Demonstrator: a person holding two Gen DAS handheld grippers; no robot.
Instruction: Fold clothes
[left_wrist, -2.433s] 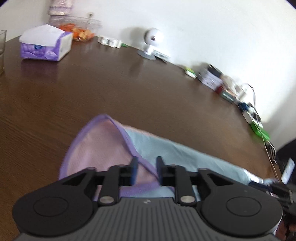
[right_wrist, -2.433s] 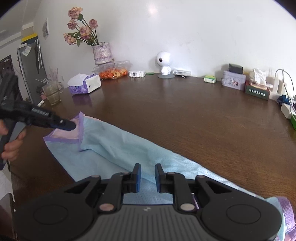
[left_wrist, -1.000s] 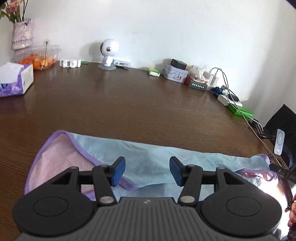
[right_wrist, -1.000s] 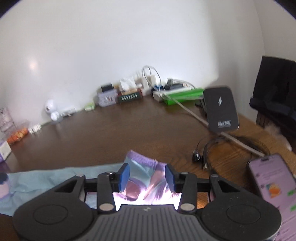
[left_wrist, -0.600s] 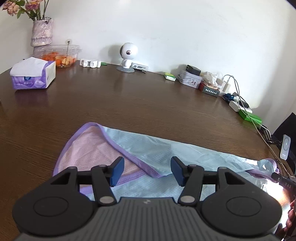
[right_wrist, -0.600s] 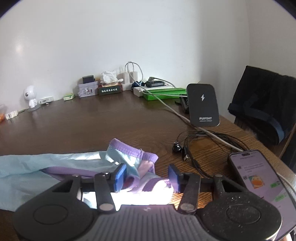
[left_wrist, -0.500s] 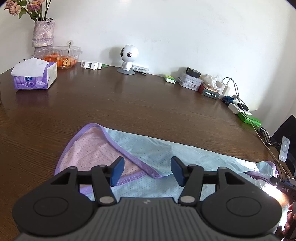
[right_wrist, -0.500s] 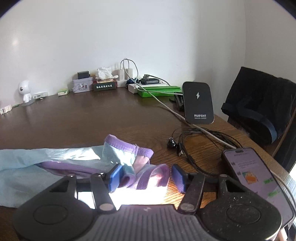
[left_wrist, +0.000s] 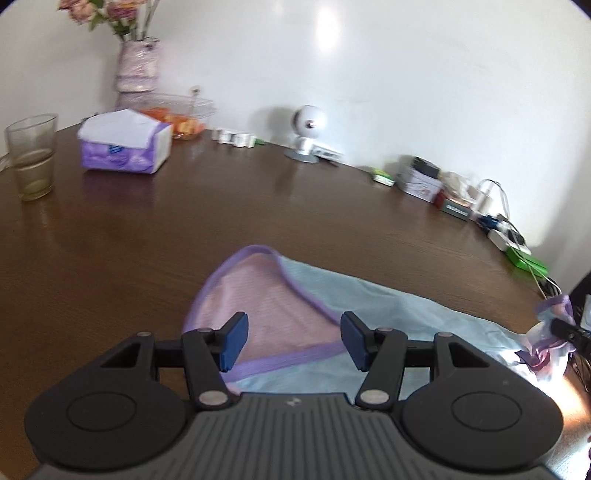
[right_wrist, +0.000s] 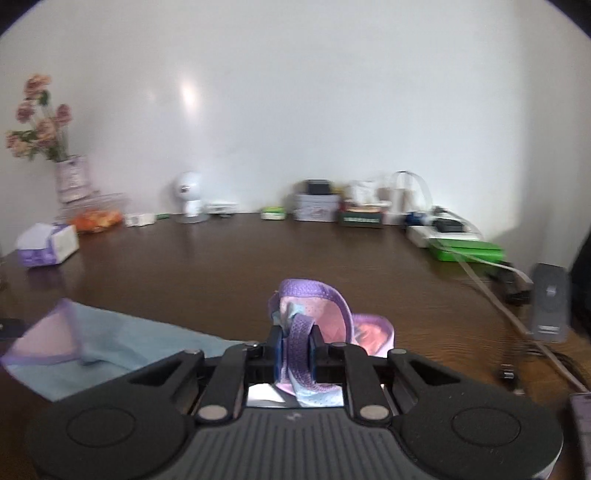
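A light blue garment (left_wrist: 388, 306) with purple trim and a pink inner side lies stretched across the brown table (left_wrist: 184, 221). Its folded-back pink corner (left_wrist: 266, 295) lies just ahead of my left gripper (left_wrist: 291, 341), which is open and empty above it. My right gripper (right_wrist: 295, 345) is shut on the purple-trimmed end of the garment (right_wrist: 314, 314) and holds it bunched up; that end shows in the left wrist view (left_wrist: 550, 328) at the far right. The rest of the garment (right_wrist: 110, 339) trails to the left on the table.
At the back left stand a glass (left_wrist: 31, 155), a tissue pack (left_wrist: 125, 147), a flower vase (left_wrist: 136, 70) and a food box (left_wrist: 181, 118). A small white camera (left_wrist: 308, 129), boxes and chargers (right_wrist: 461, 240) line the wall. A black wireless charger (right_wrist: 548, 306) and cables lie at the right.
My right gripper has shut on the purple-trimmed end of the garment and lifted it. My left gripper stays open over the pink corner, and its view has swung left.
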